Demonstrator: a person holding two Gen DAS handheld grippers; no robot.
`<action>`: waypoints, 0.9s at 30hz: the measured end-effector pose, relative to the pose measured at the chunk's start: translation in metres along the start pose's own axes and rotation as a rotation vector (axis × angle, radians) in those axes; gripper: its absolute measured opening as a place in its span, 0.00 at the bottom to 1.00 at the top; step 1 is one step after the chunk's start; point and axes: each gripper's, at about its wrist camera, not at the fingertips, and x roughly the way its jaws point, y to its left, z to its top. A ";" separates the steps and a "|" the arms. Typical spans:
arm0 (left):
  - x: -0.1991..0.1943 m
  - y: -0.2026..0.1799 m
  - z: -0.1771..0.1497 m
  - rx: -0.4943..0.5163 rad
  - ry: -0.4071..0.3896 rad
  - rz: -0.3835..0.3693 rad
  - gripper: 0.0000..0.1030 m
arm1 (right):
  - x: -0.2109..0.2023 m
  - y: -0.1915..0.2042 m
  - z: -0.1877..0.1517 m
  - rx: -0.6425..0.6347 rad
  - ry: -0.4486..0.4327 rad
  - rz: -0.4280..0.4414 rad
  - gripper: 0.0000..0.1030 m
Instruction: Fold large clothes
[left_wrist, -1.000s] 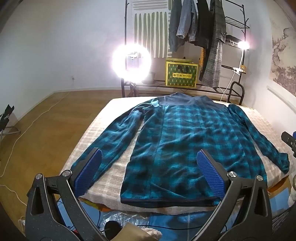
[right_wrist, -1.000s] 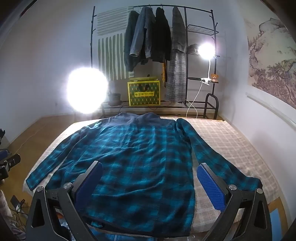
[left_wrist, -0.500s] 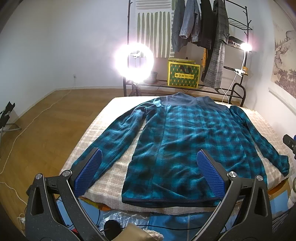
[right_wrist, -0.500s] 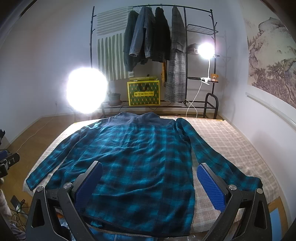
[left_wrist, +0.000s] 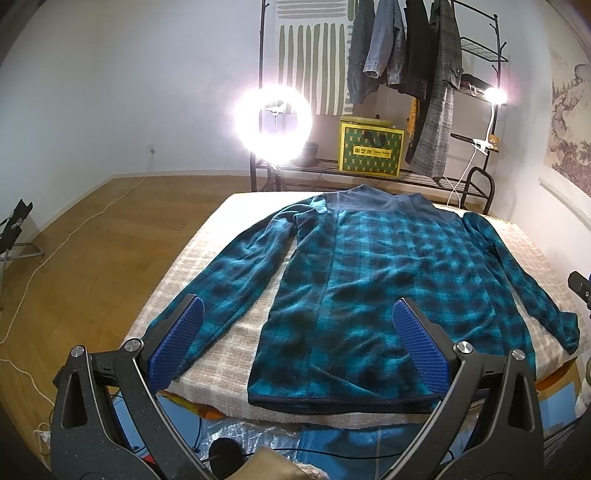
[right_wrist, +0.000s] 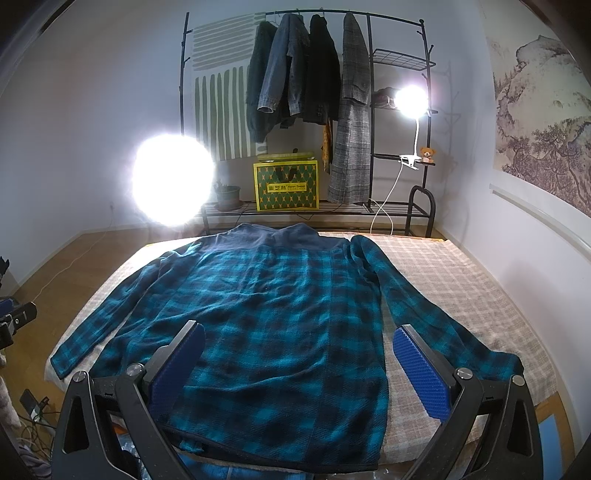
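Shirt spread flat, both tongs held wide apart above its hem

Teal and black checked shirt (left_wrist: 373, 280) lies spread flat on a bed (left_wrist: 207, 258) covered in a pale checked cloth. Its dark blue collar points toward the far end of the bed, its hem runs along the near edge, and both sleeves angle outward and down toward the near corners.

Left tongs (left_wrist: 299, 336) hang over the near edge with the jaws wide apart and nothing between them. One blue ribbed pad (left_wrist: 177, 341) sits in front of the left sleeve's cuff, the other in front of the lower body of the shirt. Whether either pad touches the fabric cannot be told.

Right tongs (right_wrist: 299, 365) are likewise spread wide and grip nothing. They frame the lower right part of the shirt, one pad over the body and the other over the gap between body and right sleeve.

Beyond the bed stands a black clothes rack (right_wrist: 369, 110) with several hanging garments, a yellow and green box (right_wrist: 286, 186) on its lower shelf, a bright ring light (left_wrist: 275, 123) to the left and a small clip lamp (right_wrist: 410, 99) to the right. The floor (left_wrist: 92, 240) is wood.
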 end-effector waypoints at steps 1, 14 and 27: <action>0.000 0.000 0.000 0.000 0.001 0.000 1.00 | 0.000 0.000 0.000 0.000 0.000 0.000 1.00; 0.002 0.005 -0.001 -0.009 0.002 0.001 1.00 | 0.002 0.002 0.000 -0.001 0.001 0.001 1.00; 0.005 0.011 -0.001 -0.011 0.002 0.004 1.00 | 0.007 0.004 -0.003 -0.011 0.004 0.012 1.00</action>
